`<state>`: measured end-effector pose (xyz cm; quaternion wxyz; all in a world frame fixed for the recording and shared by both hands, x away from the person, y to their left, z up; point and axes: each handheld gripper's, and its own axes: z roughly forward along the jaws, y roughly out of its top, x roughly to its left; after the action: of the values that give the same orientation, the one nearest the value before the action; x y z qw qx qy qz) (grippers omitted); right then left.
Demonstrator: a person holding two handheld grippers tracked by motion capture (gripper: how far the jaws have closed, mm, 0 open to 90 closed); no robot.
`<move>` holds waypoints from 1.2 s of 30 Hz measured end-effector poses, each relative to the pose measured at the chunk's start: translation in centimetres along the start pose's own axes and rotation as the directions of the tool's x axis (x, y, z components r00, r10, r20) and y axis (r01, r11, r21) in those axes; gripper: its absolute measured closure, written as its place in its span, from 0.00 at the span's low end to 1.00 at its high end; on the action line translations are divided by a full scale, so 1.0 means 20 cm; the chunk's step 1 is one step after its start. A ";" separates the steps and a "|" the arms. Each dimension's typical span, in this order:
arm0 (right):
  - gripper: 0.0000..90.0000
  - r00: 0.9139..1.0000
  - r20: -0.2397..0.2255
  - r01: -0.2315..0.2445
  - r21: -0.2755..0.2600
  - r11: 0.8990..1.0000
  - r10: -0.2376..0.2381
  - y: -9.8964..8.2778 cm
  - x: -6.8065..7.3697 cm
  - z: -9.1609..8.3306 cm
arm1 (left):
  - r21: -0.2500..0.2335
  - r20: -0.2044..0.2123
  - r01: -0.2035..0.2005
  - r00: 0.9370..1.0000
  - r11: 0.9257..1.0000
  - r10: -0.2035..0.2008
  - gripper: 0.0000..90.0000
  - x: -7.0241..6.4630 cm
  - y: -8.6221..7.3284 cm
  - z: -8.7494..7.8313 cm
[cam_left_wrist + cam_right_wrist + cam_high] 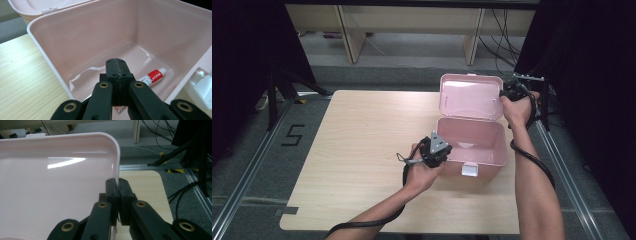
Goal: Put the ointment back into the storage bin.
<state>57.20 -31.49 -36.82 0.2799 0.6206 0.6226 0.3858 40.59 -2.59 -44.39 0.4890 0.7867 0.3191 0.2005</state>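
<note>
Glossy pink plastic box (pixel 472 142), rounded lid (pixel 470 96)

You work at light wood table (pixel 362 150), rounded corners, pale grain. Under it, grey carpet floor (pixel 242 165) with black "5" (pixel 292 135) marked at your left. Aluminium rails (pixel 562 165) run along both table sides. Black curtains (pixel 592 60) close off left and right. Ahead of you, beige desk legs (pixel 349 35) and panels, loose black cables (pixel 502 45) hanging at right. Black tripod legs (pixel 282 85) stand at left. Yellow-black hazard tape (pixel 172 170) on floor by rail. Even overhead light, soft shadows.
</note>
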 end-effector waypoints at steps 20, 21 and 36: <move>0.99 1.000 0.008 0.007 -0.065 0.998 -0.007 -0.01 0.04 -0.05 | 0.011 -0.008 0.011 1.000 1.000 -0.011 1.00 0.00 0.01 0.01; 0.99 1.000 0.004 0.005 -0.068 0.998 -0.005 -0.01 0.04 -0.05 | 0.014 -0.010 0.009 1.000 1.000 -0.009 1.00 0.00 0.01 0.01; 0.99 0.999 0.019 0.042 -0.140 0.989 -0.039 -0.04 0.03 -0.10 | 0.025 -0.018 -0.001 1.000 1.000 0.002 1.00 0.00 0.01 0.01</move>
<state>55.07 -31.01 -36.33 0.3358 0.5896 0.6041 0.4180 40.79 -2.74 -44.25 0.4762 0.7910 0.3255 0.2040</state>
